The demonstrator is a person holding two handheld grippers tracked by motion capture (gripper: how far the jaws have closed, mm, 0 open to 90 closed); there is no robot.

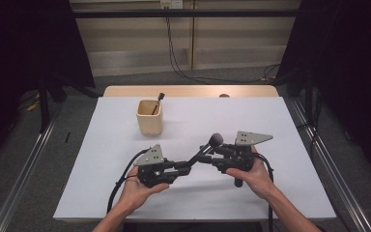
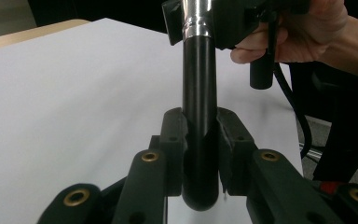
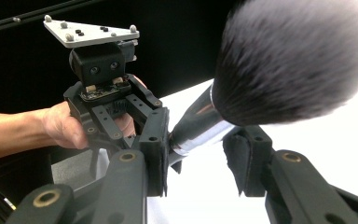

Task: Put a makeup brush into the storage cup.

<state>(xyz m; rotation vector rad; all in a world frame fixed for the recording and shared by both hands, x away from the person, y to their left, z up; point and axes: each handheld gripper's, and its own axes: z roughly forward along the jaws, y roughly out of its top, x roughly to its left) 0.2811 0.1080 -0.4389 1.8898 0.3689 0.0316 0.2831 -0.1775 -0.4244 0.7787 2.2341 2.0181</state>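
From above, the makeup brush (image 1: 204, 151) hangs over the near middle of the counter (image 1: 270, 193), the left gripper (image 1: 182, 167) clamping its handle end. Along the left fingers (image 2: 175, 140), the black handle sits pinched. Along the right fingers (image 3: 156, 149), the pad on the other side stands off the ferrule, so the right gripper (image 1: 211, 159) isn't holding; if the left lets go early, I judge the brush would drop, though open counter surrounds it, the cup (image 1: 149, 117) well away.

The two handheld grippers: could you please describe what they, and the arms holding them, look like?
Both the left gripper and the right gripper are black linkages with brass-coloured pivot bushings and flat black pads. Each carries a grey three-cornered plate studded with small screws, and a thick black cable trails from each back toward the person. The forearms are bare, with no sleeves or gloves in view.
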